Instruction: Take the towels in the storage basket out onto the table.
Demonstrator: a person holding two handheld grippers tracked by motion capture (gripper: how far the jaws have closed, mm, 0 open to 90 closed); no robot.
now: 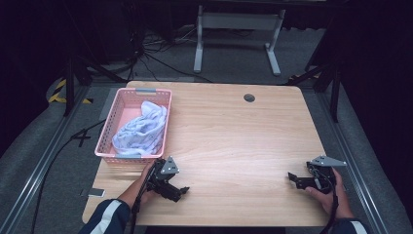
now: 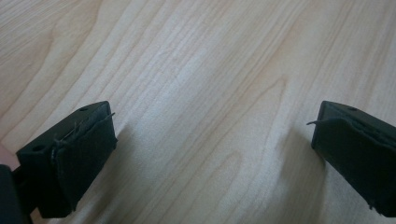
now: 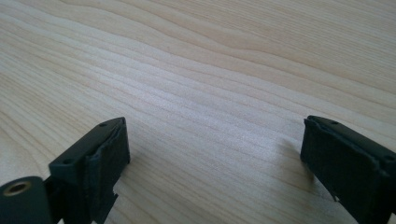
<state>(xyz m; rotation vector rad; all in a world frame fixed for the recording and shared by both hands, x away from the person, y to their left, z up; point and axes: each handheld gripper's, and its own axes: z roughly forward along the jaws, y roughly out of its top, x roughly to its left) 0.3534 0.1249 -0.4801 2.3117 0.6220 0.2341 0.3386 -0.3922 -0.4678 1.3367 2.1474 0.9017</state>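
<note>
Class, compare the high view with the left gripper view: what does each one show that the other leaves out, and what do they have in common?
High view alone: the pink basket at the table's left edge with a pale blue-white cloth bundled inside it, the right claw in the person's hand, and the grey floor beyond.

Left gripper view alone: a close look at the frayed pads on the jaws, standing wide apart with nothing between them.

Both: the left claw and the light wooden table.
</note>
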